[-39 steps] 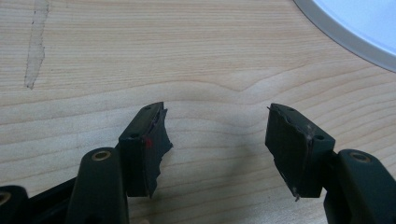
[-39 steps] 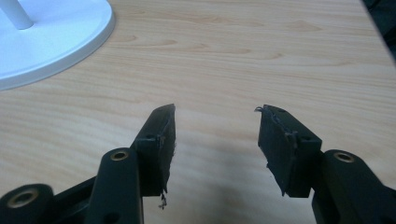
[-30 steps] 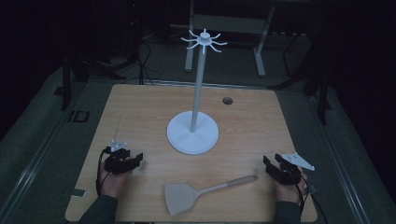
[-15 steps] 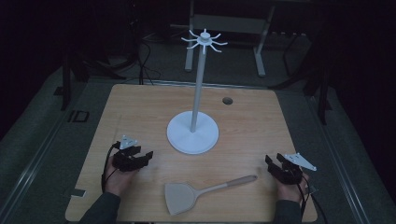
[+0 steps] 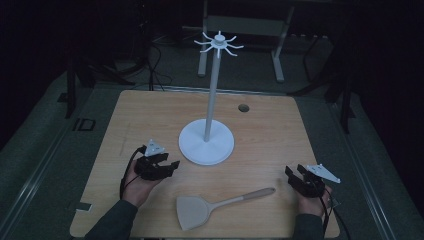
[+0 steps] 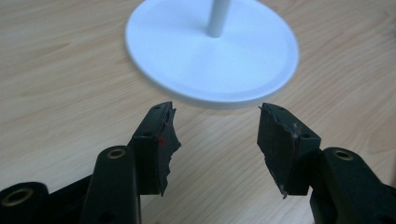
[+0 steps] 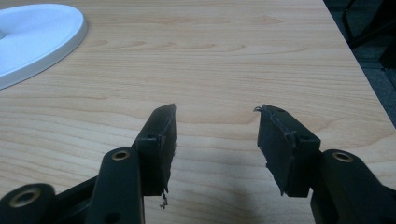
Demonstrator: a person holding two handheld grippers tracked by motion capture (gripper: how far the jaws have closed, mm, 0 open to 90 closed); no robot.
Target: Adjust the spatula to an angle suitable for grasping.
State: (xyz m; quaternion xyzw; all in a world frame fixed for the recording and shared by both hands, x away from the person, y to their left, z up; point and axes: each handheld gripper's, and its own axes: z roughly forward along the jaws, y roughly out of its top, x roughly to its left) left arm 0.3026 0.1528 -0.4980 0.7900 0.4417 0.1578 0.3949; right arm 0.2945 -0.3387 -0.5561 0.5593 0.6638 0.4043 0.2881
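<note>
A white stand with hook arms at its top rises from a round base in the middle of the wooden table. A beige spatula with a wooden handle lies near the front edge, blade to the left. My left gripper hovers left of the base, pointing at it. Its jaws are open with nothing between them and have just been closing a little. In the left gripper view, the base lies just beyond the left gripper. My right gripper rests open and empty at the front right.
A small round hole sits in the tabletop behind the stand. In the right gripper view, the table's right edge drops to a dark floor. A metal frame stands beyond the far edge.
My left gripper has risen and moved right, toward the stand's base. The right gripper, the spatula and the stand have stayed put.
</note>
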